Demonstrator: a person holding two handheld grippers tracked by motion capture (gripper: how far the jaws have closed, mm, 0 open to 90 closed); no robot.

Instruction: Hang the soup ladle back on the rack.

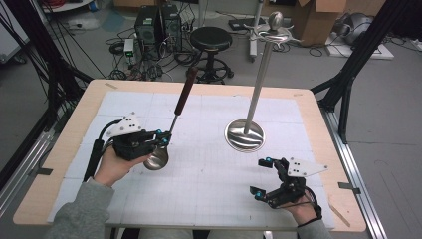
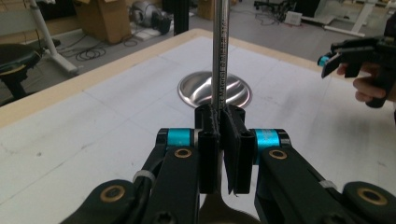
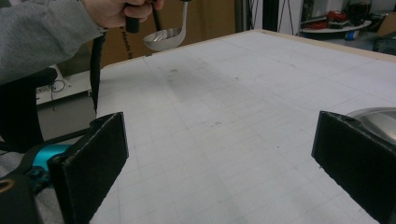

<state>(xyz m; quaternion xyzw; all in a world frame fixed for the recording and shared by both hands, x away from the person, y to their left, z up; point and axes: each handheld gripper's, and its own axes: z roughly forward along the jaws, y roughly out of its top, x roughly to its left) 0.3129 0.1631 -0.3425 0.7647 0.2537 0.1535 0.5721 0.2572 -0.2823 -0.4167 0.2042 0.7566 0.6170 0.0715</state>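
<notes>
A: What do we have in the left gripper point(image 1: 161, 141)?

B: We have its jaws clamped on the thin metal stem of a ladle point(image 1: 175, 121). The bowl hangs below the jaws, lifted off the table point(image 1: 64, 149), and the dark brown handle slants up and away from us. In the left gripper view the stem point(image 2: 219, 56) rises straight out from between the closed jaws.

A: Where does the ladle sit relative to the stand point(image 1: 256, 82)?

B: We see it well to the left of the stand's round steel base, apart from it, over the white gridded mat.

A: And our right gripper point(image 1: 262, 175)?

B: We hold it near the stand's base, on our side of it, low over the mat. Its jaws are spread wide with nothing between them.
</notes>
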